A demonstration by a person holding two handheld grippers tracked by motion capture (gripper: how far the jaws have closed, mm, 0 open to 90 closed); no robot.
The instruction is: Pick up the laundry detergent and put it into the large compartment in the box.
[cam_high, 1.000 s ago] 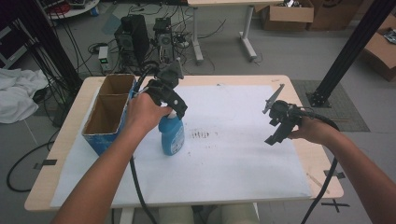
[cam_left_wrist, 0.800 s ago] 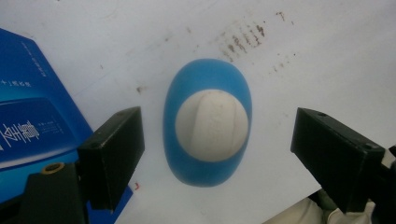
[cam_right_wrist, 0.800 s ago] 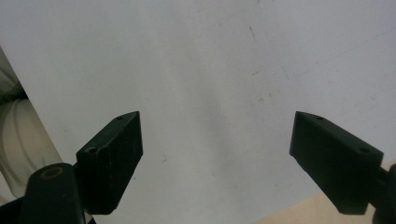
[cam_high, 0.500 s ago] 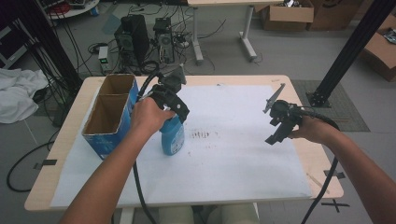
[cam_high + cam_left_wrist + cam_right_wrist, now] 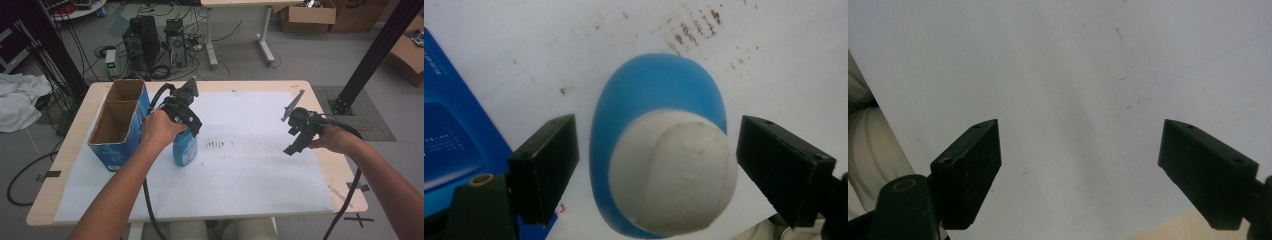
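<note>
**Left gripper poised over a blue bottle, right gripper held off to the side**

At the table's (image 5: 75, 165) left edge stands a blue box (image 5: 119, 125), open at the top, with two brown compartments. Just right of it, on the white paper (image 5: 250, 170) that covers most of the tabletop, a blue bottle (image 5: 184, 147) with a white cap stands upright, close beside the box.

The left gripper (image 5: 192, 130) hangs directly above the bottle, pointing down. In the left gripper view the jaws stand wide apart, one on each side of the bottle (image 5: 659, 145), with a gap between each jaw and the bottle; the box's (image 5: 454, 135) blue wall shows at the left edge. A patch of brown smudges (image 5: 217, 145) marks the paper just right of the bottle.

Well to the right, the right gripper (image 5: 294, 142) is held above the paper near the table's right side. In the right gripper view its jaws are also spread wide, with bare paper (image 5: 1073, 75) between them.
</note>
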